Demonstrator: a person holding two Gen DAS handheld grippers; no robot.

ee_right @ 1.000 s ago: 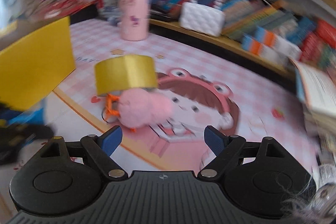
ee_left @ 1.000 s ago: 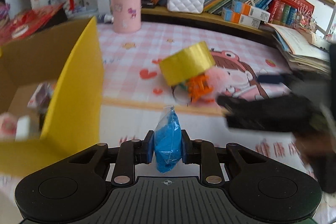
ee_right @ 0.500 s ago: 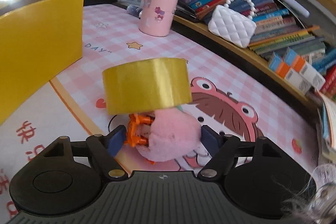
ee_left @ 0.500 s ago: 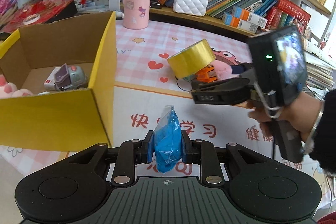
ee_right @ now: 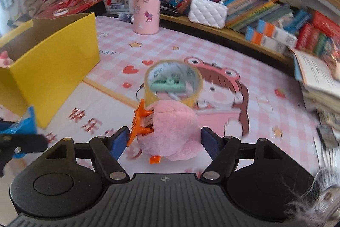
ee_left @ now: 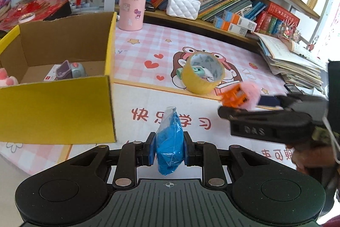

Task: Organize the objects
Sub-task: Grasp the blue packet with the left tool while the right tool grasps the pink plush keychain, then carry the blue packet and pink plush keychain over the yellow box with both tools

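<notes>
At the left of the table mat stands the yellow cardboard box [ee_left: 57,107], open at the top, with a small grey-and-purple toy [ee_left: 68,71] and a pink plush [ee_left: 7,80] already on its floor. The left claw [ee_left: 169,150] is clenched on a blue plastic packet [ee_left: 169,137], held upright between the pads, near the box's front corner but not over the opening. Risk: the packet is soft and pinched low, so it may slump or slip out if swung quickly over the box wall; it could also catch on that wall if carried too low. Toward the centre, the yellow tape roll [ee_left: 203,76] rests on the mat with a mint-green item [ee_right: 167,83] seen through its core. At the right, the right claw [ee_right: 164,142] has just been closing, and a pink plush toy with orange plastic parts [ee_right: 172,133] sits between its jaws, apparently lifted clear of the mat. The left pad meets only an orange prong, and the right pad shows a narrow gap beside the fluff, so the hold appears marginal. Risk: the toy may rotate or drop during transfer. The two claws are near each other, so their paths could cross on the way to the box.
</notes>
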